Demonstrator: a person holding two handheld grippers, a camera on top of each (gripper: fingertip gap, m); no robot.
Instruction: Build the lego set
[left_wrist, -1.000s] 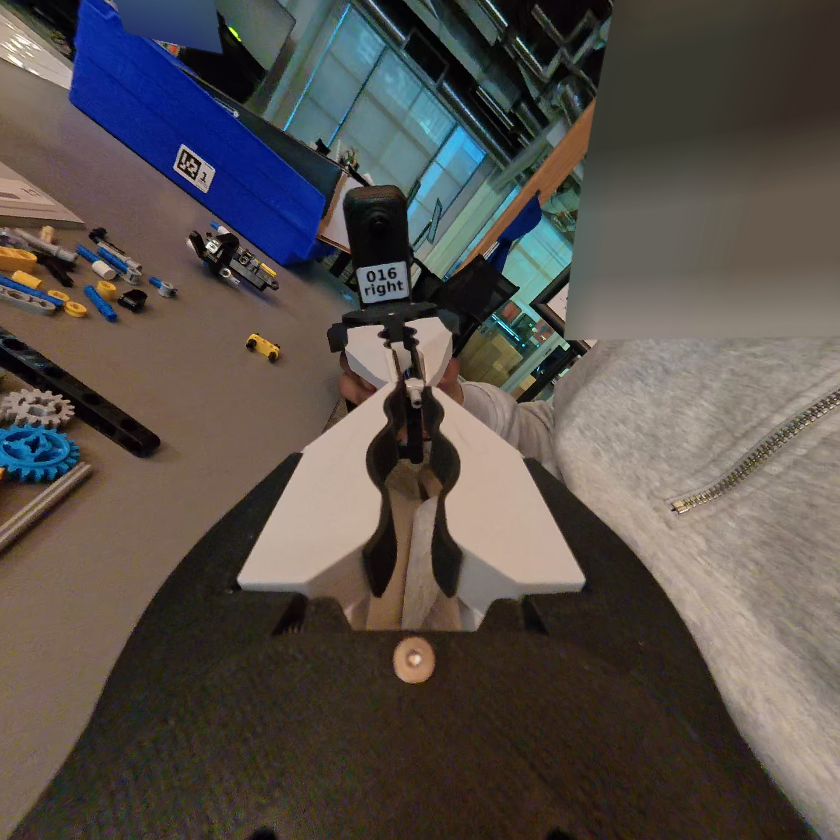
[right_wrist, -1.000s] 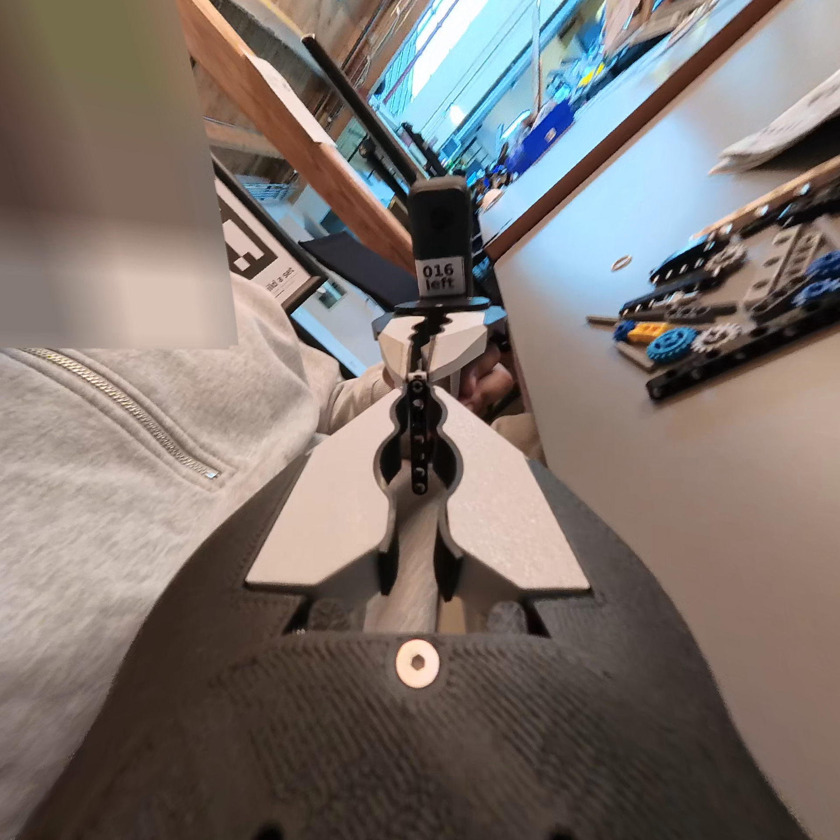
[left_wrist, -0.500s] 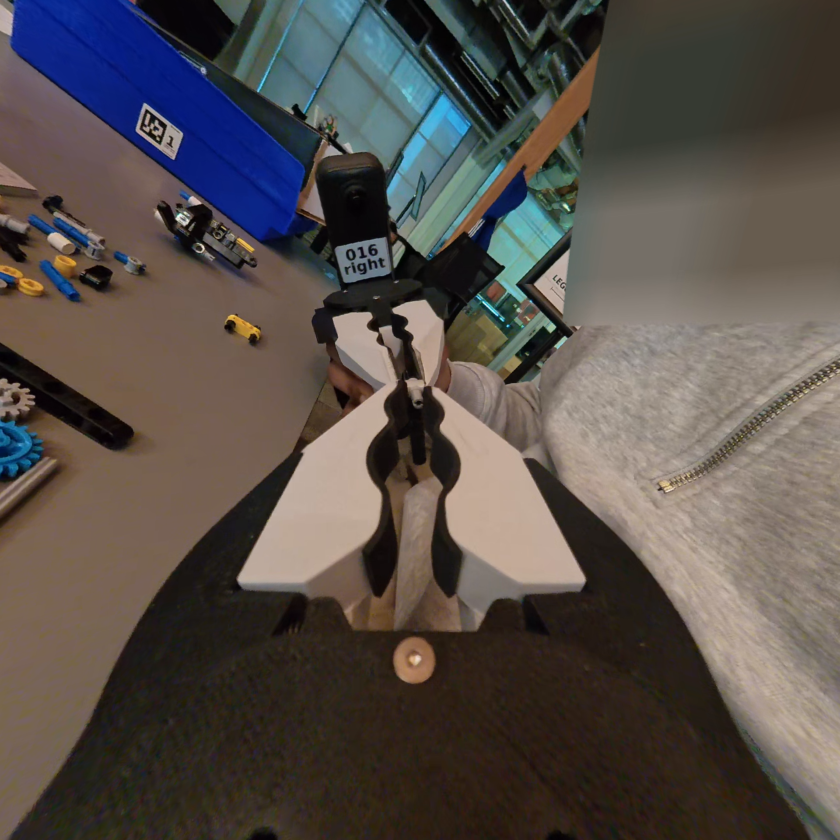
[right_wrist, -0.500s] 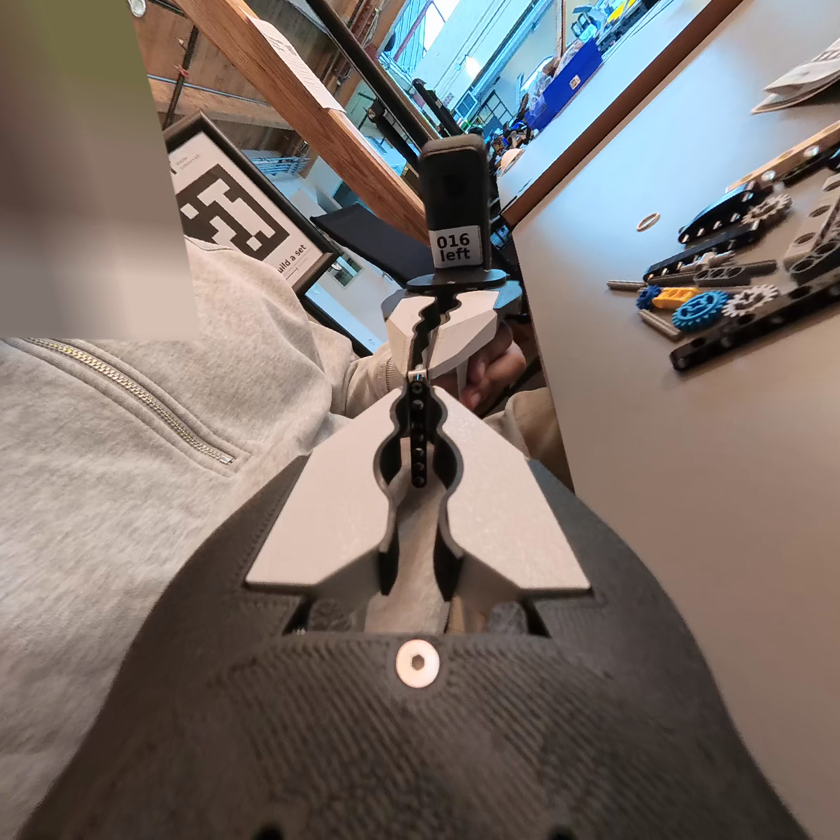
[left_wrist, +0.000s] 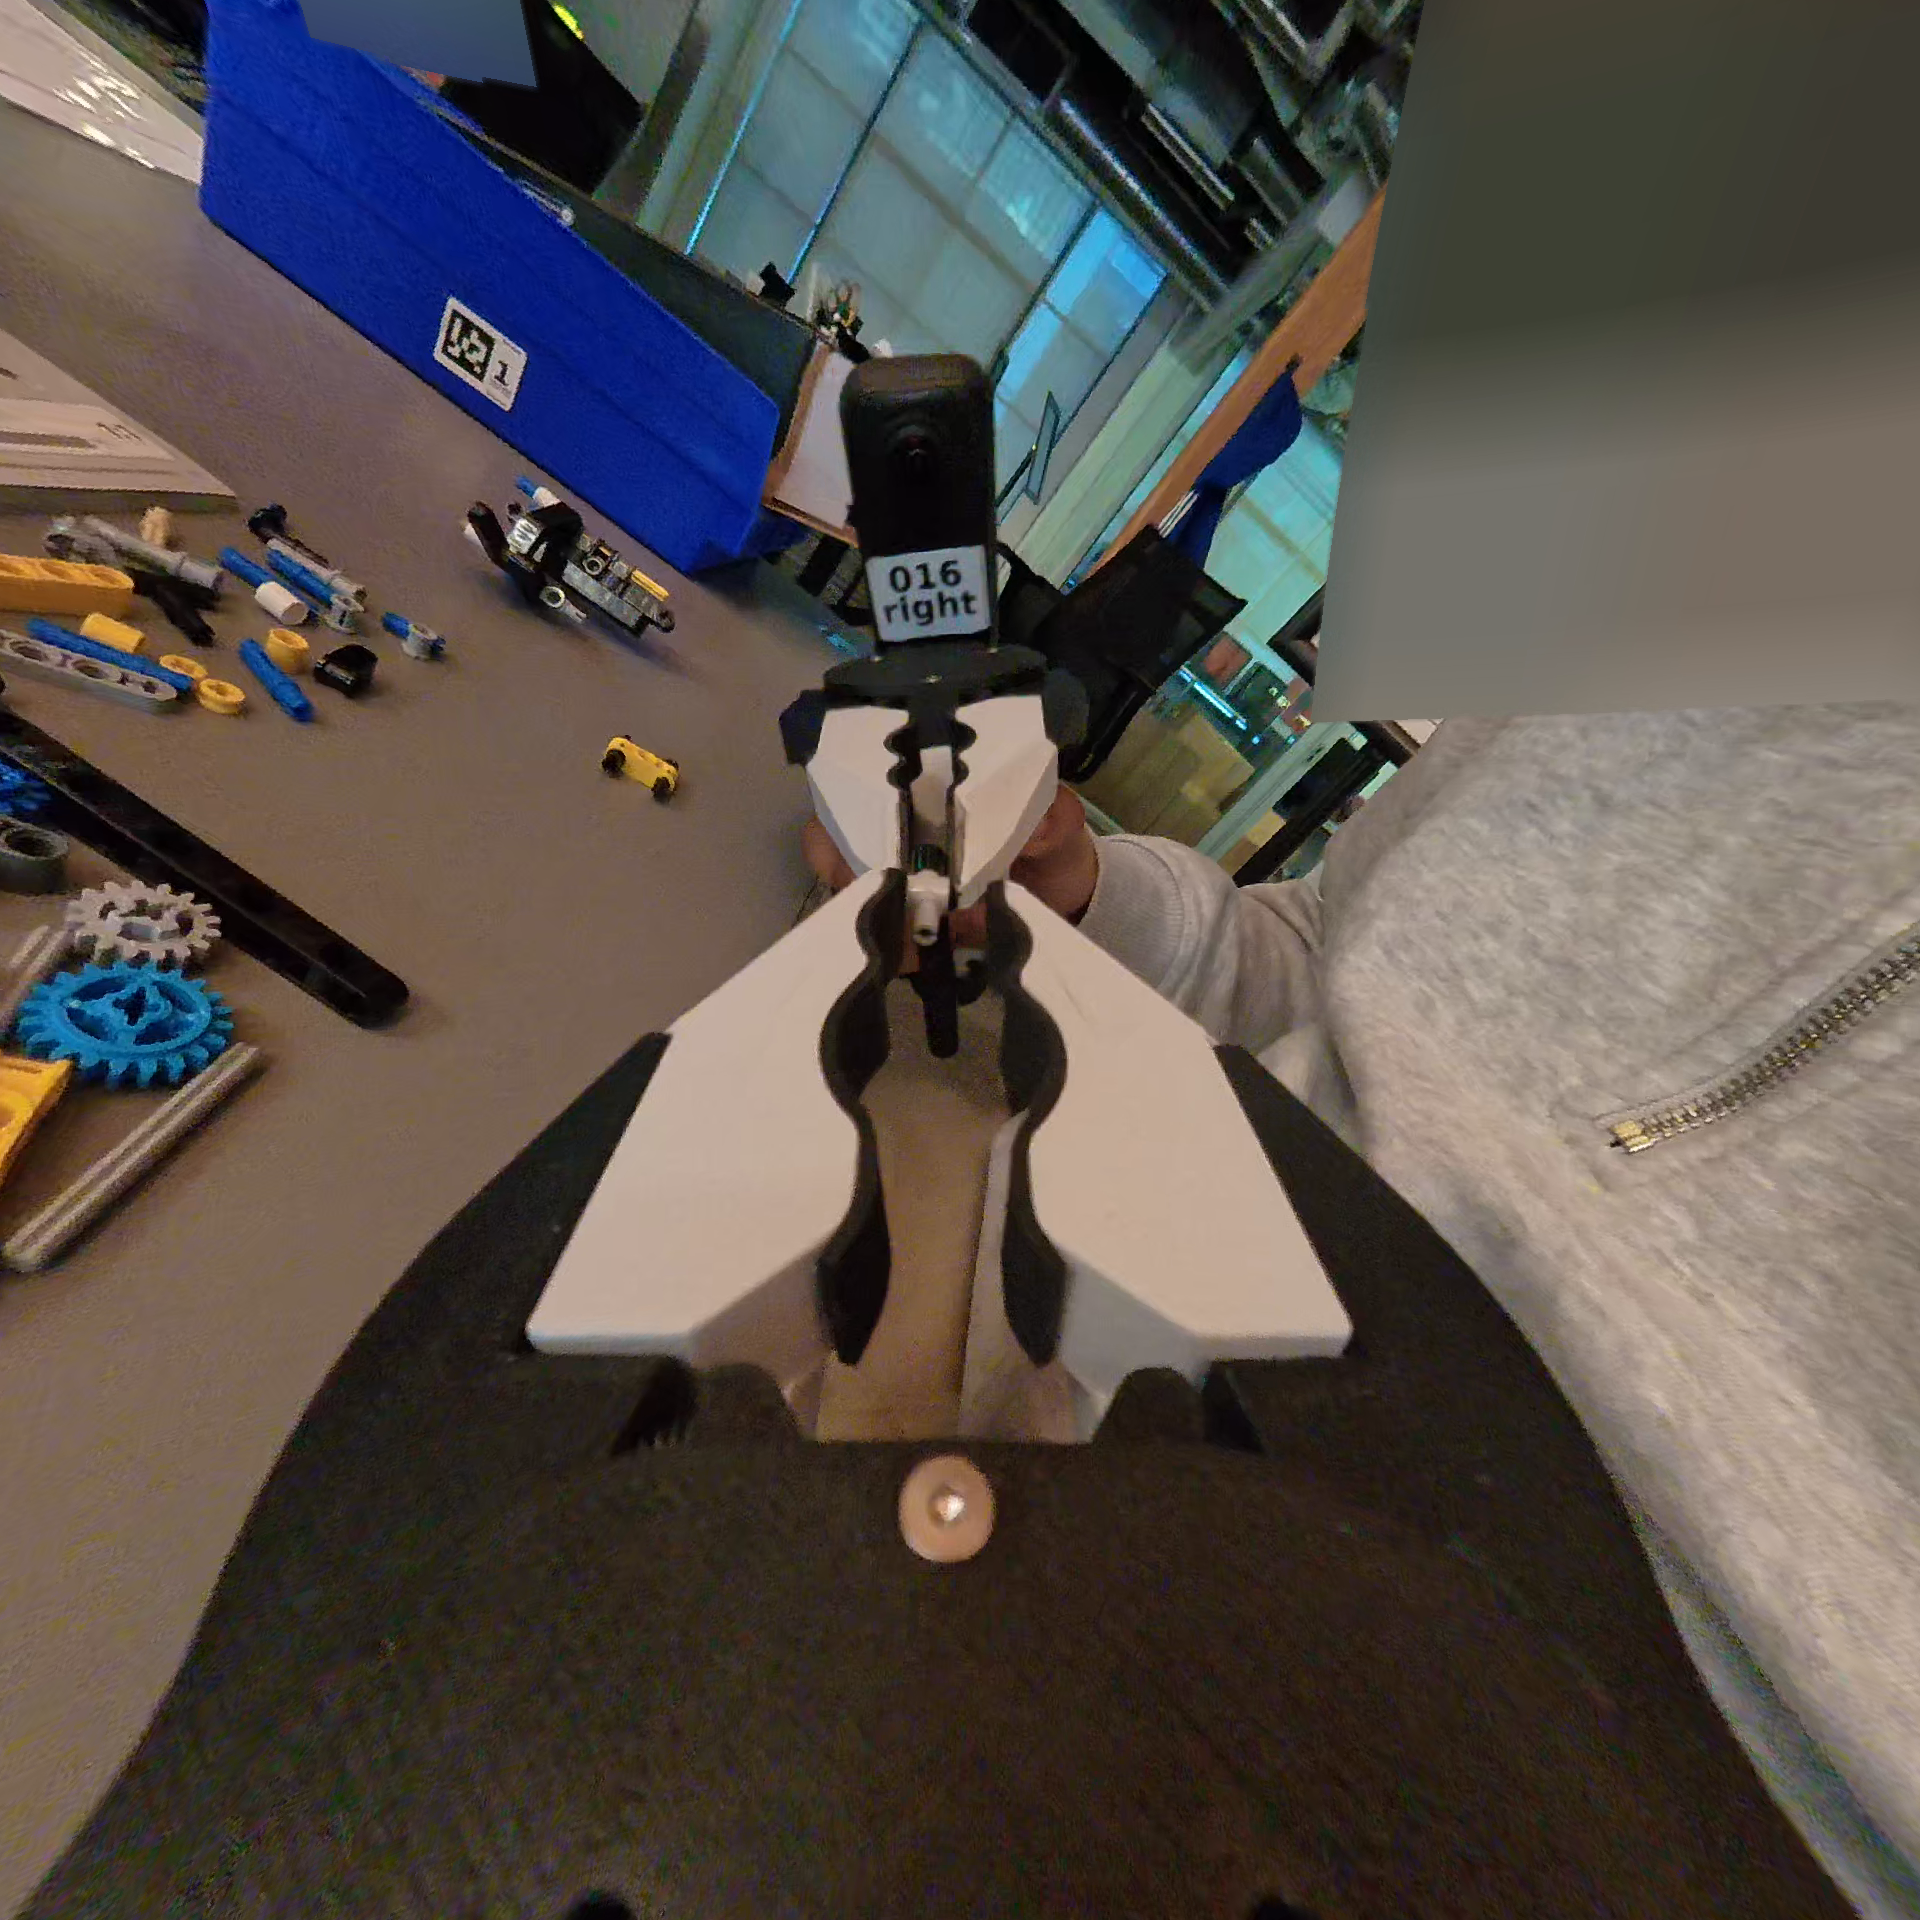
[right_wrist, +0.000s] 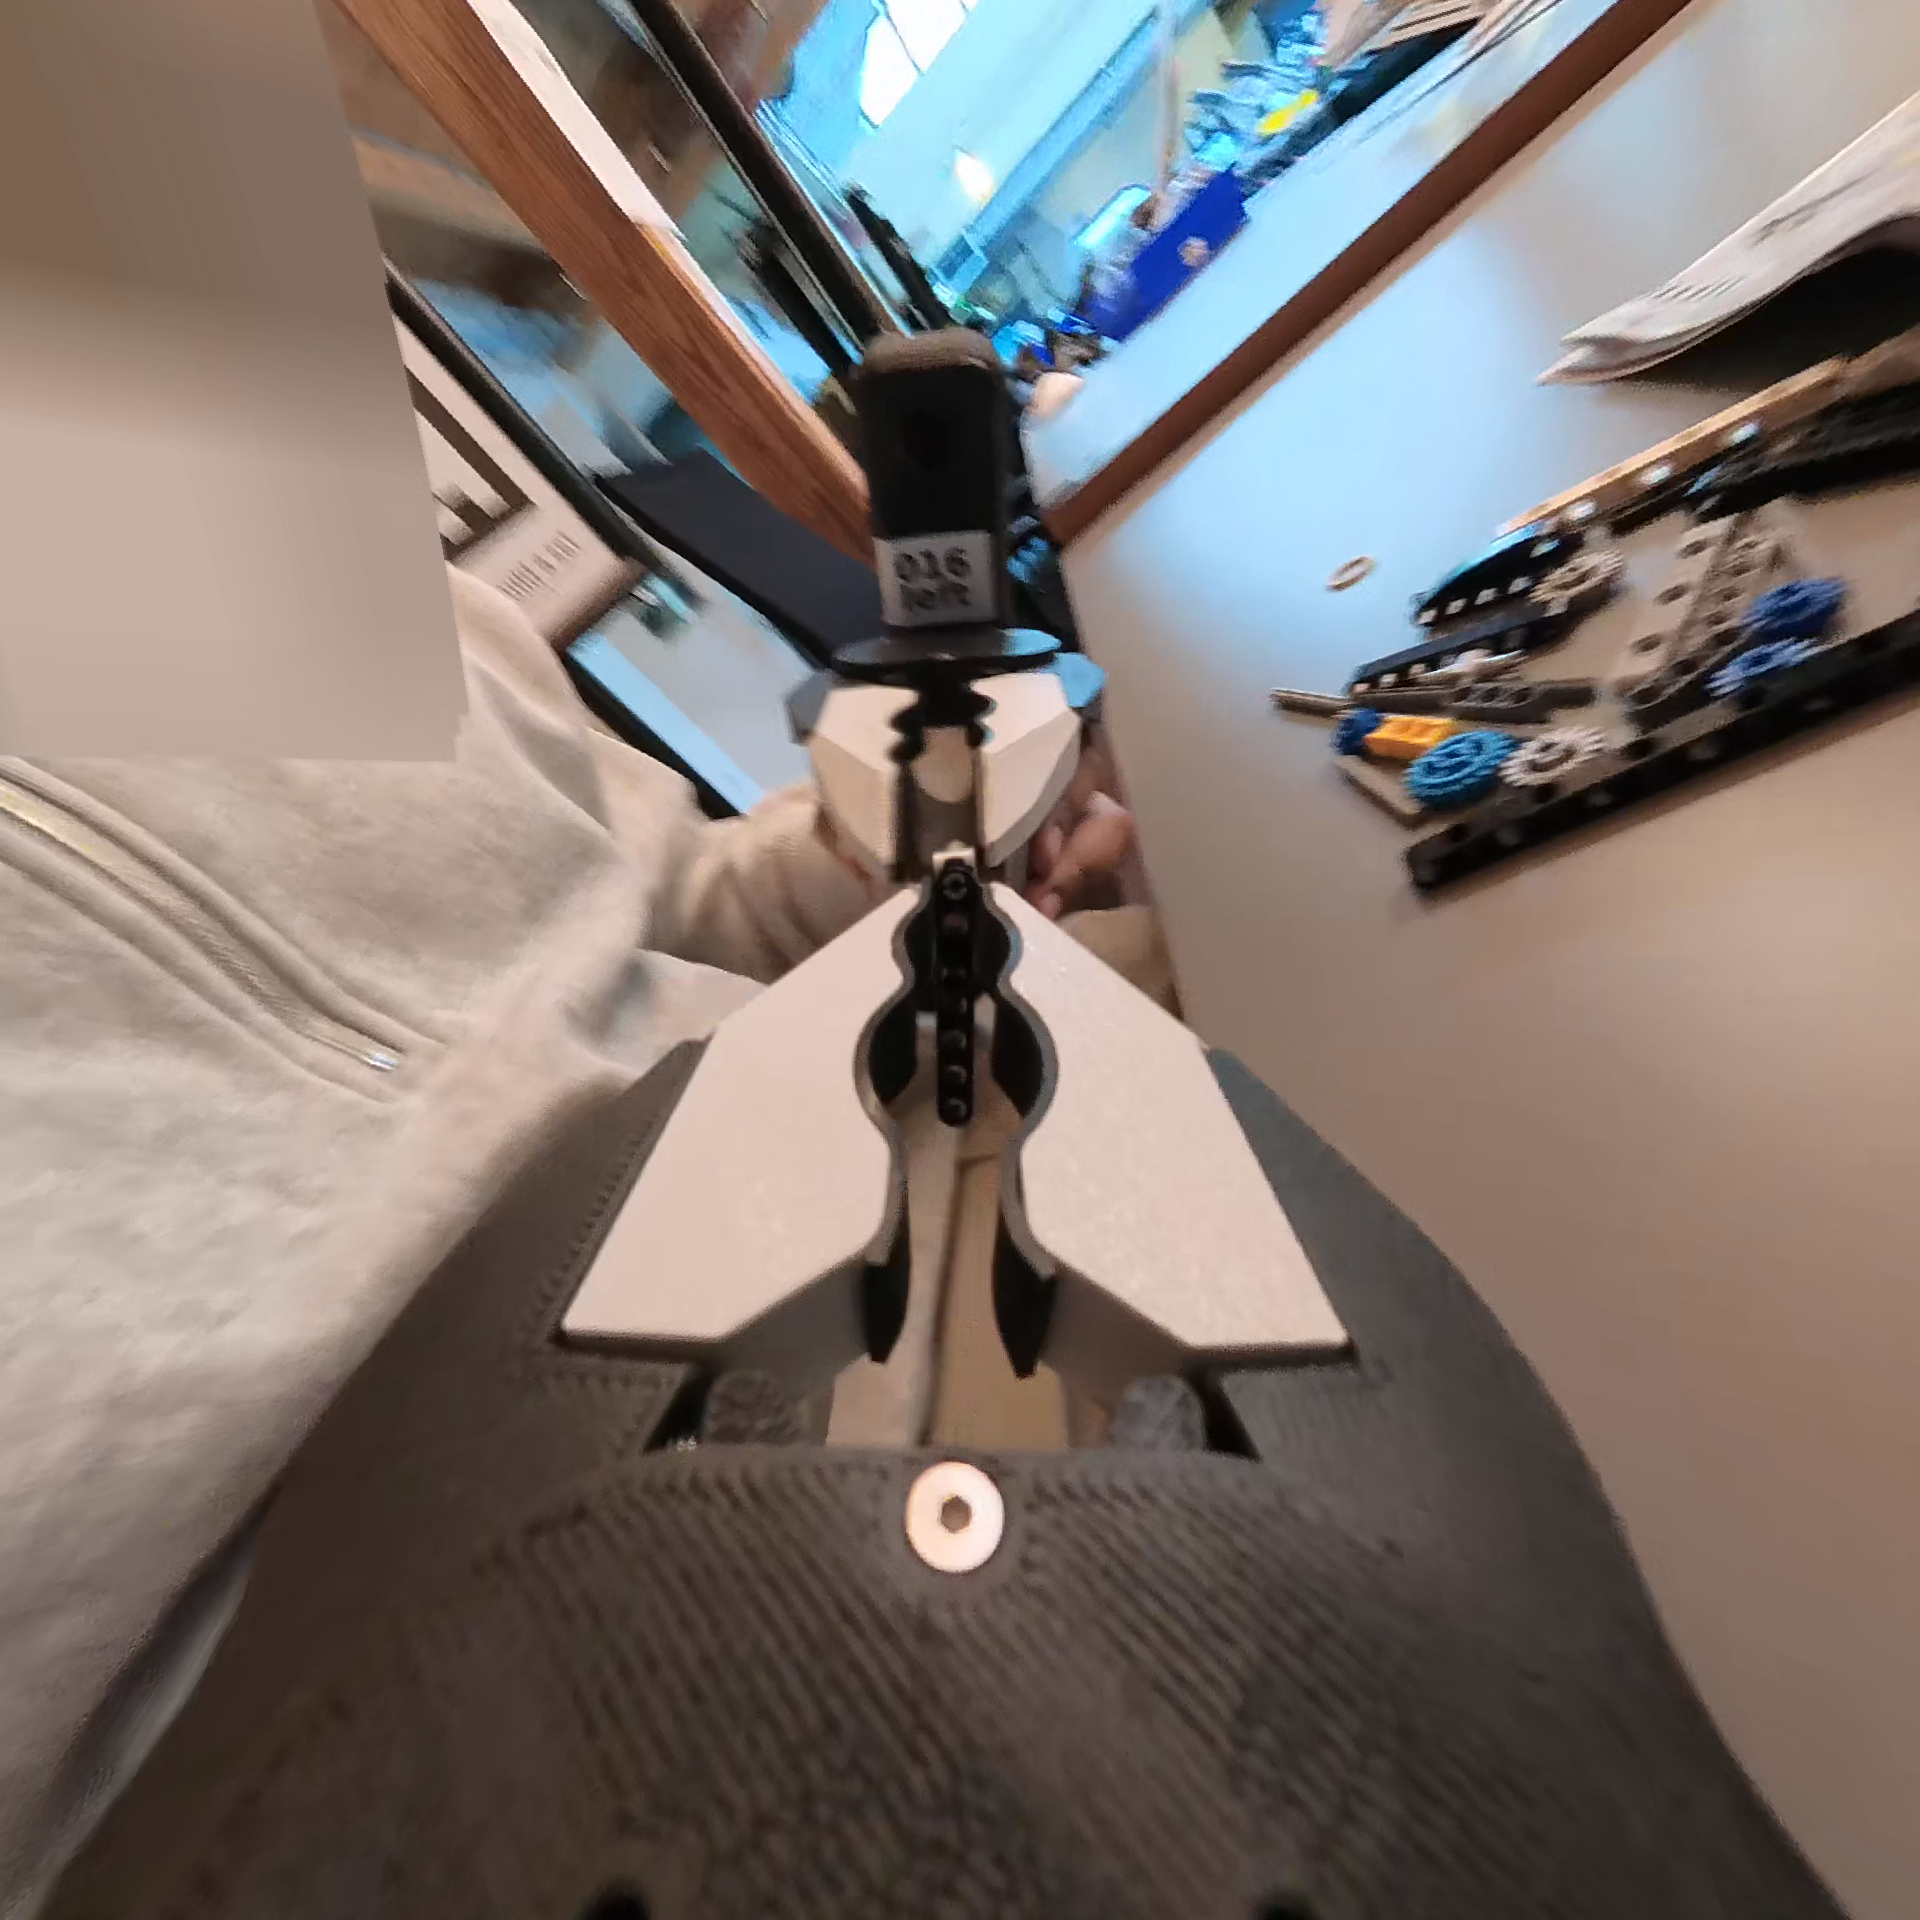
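Right gripper – jaws closed on black perforated beam. Left gripper – jaws slightly parted around beam tip w/ white pin; grip cannot be confirmed.

Grey tabletop is edged in wood; large glazed windows and a wooden beam are seen beyond it.

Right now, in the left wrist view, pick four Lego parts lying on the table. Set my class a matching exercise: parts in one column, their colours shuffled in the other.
1 large gear
2 small gear
3 long beam
4 lone small piece

A black
B yellow
C blue
D grey

Pairs: 1-C, 2-D, 3-A, 4-B
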